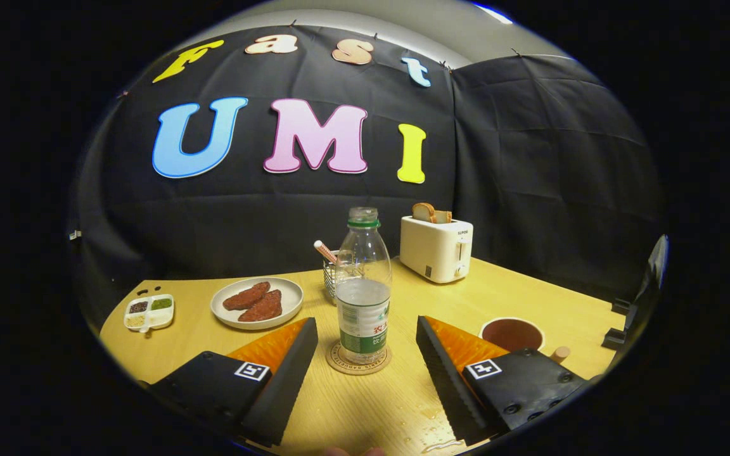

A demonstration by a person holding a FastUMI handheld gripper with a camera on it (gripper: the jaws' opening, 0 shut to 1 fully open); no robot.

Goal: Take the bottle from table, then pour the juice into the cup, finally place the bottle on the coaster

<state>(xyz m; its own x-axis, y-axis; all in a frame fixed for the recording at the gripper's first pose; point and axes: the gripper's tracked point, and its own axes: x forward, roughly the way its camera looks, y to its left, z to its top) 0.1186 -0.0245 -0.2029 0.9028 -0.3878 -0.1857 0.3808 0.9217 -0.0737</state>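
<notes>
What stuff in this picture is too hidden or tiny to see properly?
- Wire basket, gripper view: mostly behind the bottle.
- Cup: its near side sits behind a finger of the open claw.
- Small divided dish: fillings too small to name.
- Dark stand: cut off at the edge.

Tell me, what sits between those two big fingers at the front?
In the gripper view, the bottle stands upright on its round coaster, just ahead of the open gripper, between its fingers; neither touches it.
</notes>
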